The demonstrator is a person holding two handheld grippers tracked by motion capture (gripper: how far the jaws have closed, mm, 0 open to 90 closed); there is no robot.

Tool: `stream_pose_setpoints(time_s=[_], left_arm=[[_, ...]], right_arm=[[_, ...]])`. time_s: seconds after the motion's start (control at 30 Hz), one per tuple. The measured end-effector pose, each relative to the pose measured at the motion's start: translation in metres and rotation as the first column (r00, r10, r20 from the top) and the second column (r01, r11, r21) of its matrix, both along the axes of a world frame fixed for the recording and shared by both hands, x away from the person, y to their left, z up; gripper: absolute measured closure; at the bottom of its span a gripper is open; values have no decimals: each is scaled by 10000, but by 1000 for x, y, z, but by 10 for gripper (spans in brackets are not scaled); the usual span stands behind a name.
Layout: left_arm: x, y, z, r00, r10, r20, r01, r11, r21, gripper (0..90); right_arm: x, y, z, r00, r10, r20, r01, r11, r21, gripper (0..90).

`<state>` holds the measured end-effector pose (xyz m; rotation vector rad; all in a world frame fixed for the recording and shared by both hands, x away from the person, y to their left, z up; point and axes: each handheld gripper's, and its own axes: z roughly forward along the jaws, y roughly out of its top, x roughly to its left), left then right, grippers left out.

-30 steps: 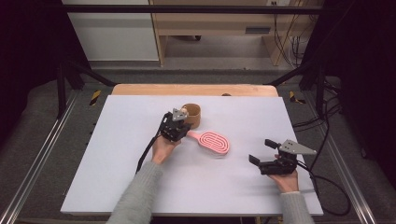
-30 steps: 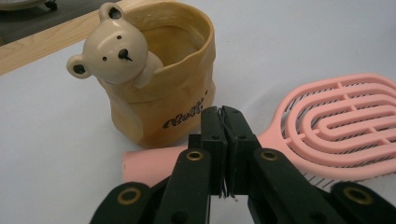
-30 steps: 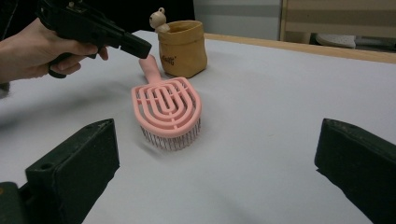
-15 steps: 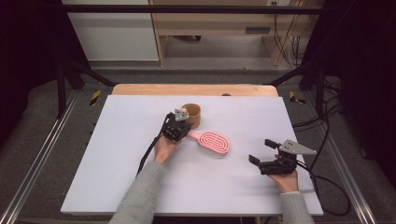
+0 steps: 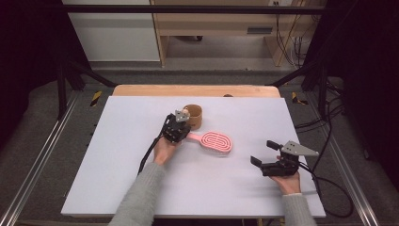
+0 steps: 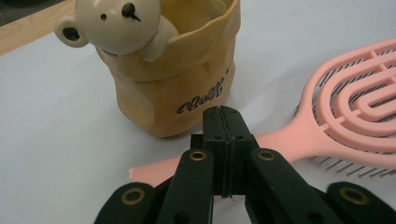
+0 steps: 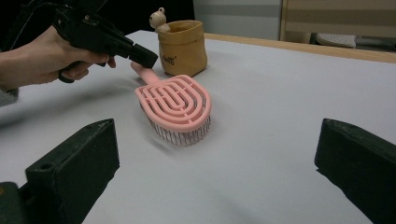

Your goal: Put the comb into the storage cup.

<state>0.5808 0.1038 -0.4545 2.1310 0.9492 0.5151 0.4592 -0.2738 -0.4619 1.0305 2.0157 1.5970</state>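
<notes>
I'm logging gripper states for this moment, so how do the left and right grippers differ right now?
The left gripper has its jaws pressed together above the pink brush handle, while the right gripper has its jaws spread wide with nothing between them. The left gripper sits right by the brush and the tan bear pot; the right gripper sits well apart from both. Both are black, hand-held, and trail a cable.

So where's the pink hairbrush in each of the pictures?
High view: the pink hairbrush lies mid-table, right of the left gripper.
Left gripper view: it is at the right, its handle passing behind the shut jaws.
Right gripper view: centre, bristles down.
Shared landmark: the tan bear pot beside its handle.
</notes>
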Motion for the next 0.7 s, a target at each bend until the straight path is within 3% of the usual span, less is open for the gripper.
stream_pose_setpoints(time_s=[0.7], left_arm=[[-10,-4,2,9980,-590,-214,601,9966,563,895]], right_arm=[[0,0,0,10000,-20,-8,20,10000,6,2]])
